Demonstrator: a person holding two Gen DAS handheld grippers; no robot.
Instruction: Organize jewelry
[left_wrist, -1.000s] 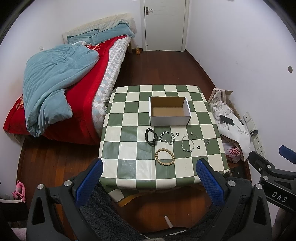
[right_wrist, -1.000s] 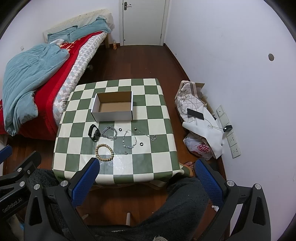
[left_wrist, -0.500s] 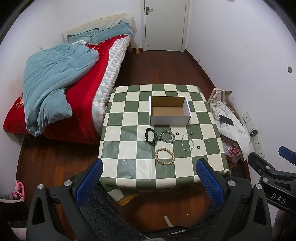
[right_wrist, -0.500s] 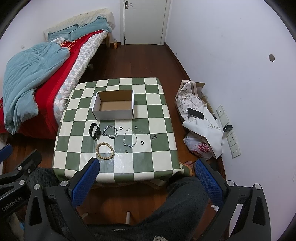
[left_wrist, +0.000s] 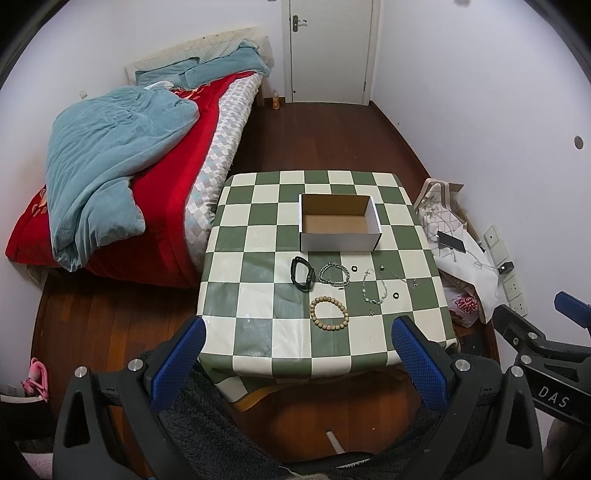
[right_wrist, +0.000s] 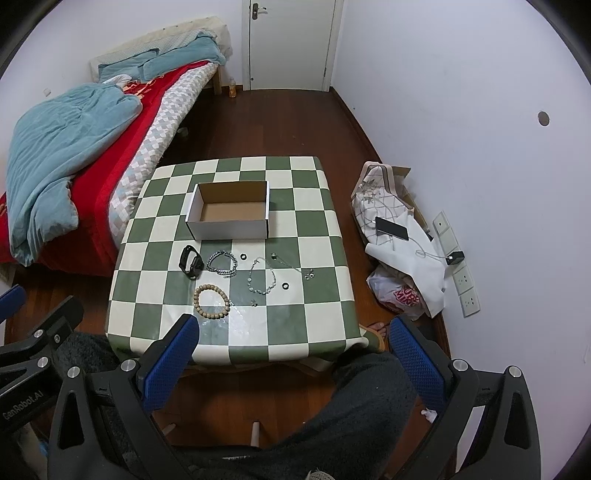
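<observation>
Cardboard box (left_wrist: 339, 223) on checkered table (left_wrist: 258, 291), open side up, long axis 9–3 o'clock. Jewelry sits just near-side of it: black band (left_wrist: 301, 273), chain bracelet (left_wrist: 334, 275), bead bracelet (left_wrist: 329, 313) at 6 o'clock. Left gripper (left_wrist: 295, 350) and right gripper (right_wrist: 291, 350) both spread wide, empty, short of the table. Versus 1.0 s ago: layout unchanged, right wrist view marginally nearer.

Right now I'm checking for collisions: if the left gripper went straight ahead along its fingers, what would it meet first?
Probably the checkered table, near the wooden bead bracelet; the left gripper is open and empty, though depth is unclear.
</observation>
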